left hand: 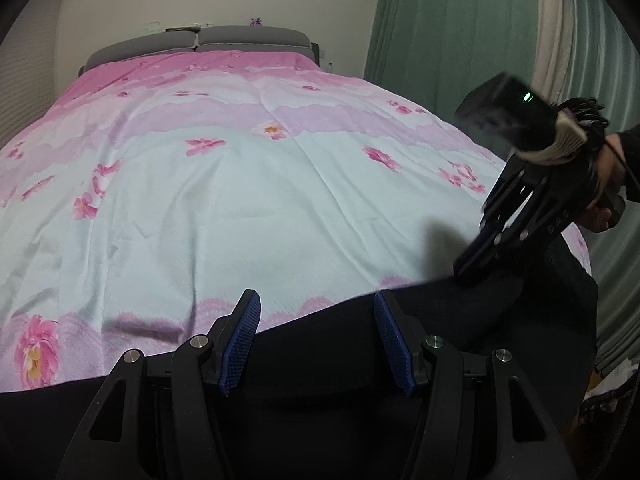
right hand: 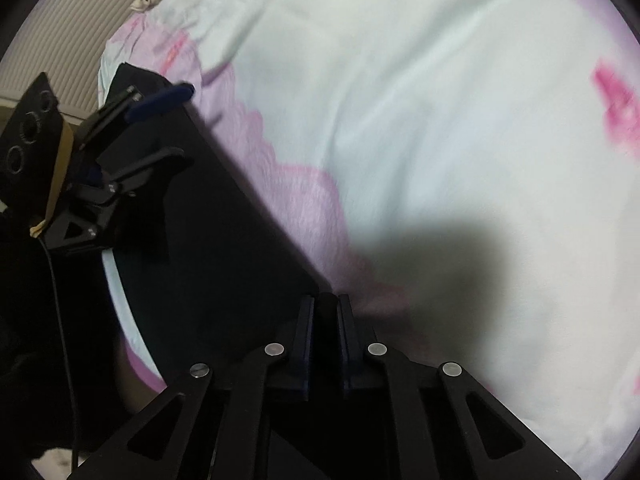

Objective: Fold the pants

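Right tool point(right hand: 326, 312) pinching black pants point(right hand: 224, 216), left tool point(left hand: 316, 320) agape above them, headboard point(left hand: 196, 42) only in left view

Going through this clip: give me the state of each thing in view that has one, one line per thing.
pants: dark, lying flat along the bed's near edge, not yet folded.
left gripper: open above the pants, nothing between its fingers.
right gripper: fingers nearly closed on a pinch of the pants' edge.
bedspread: spread over the bed, lightly creased.
curtain: drawn.
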Available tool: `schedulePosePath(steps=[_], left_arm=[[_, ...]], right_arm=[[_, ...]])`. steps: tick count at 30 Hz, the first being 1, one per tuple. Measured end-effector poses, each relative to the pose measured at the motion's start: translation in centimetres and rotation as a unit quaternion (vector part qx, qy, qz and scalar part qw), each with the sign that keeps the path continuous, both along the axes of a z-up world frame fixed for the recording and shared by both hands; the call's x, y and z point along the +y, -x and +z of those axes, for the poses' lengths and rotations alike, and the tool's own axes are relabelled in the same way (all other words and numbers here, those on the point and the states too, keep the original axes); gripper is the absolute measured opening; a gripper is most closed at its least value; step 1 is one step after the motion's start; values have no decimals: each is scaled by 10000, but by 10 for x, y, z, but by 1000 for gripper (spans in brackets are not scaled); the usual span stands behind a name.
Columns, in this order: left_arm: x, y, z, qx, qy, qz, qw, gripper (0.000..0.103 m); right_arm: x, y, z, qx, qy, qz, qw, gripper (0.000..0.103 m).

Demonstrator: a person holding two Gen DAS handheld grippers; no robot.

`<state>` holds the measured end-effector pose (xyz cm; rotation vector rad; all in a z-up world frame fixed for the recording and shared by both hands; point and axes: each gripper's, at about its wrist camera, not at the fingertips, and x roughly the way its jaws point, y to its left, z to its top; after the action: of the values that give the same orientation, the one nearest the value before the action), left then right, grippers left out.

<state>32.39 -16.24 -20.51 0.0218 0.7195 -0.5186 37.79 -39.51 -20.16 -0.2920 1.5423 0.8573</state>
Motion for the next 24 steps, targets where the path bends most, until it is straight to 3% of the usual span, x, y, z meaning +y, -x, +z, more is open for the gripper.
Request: schedulePosePath(steps=[3, 6, 10, 14, 16, 17, 20, 24], left_arm=[[6, -4, 6, -53, 66, 166, 9998, 60], [11, -11, 10, -124, 111, 404, 9990, 62], [18, -19, 6, -166, 87, 614, 9979, 62], [20, -22, 2, -202, -39, 655, 9976, 62], [23, -23, 1, -163, -32, 668, 9976, 62], [24, -23, 2, -151, -13, 681, 9976, 62], [27, -20, 7, -201, 2, 710, 9973, 62], [31, -11, 12, -205, 11, 734, 9971, 62]], right_arm=[[-4, -6, 30, -623, 29, -71, 9980, 10], [3, -21, 51, -1495, 52, -319, 9882, 10], [10, -34, 43, -2358, 354, -553, 9696, 10], [24, -38, -5, -2488, 591, -823, 9632, 13], [26, -38, -8, -2614, 582, -988, 9584, 21], [29, -37, -8, -2694, 609, -1053, 9553, 27], [29, -30, 6, -2965, 589, -1293, 9444, 28], [11, -12, 36, -3439, 656, -1900, 9173, 28]])
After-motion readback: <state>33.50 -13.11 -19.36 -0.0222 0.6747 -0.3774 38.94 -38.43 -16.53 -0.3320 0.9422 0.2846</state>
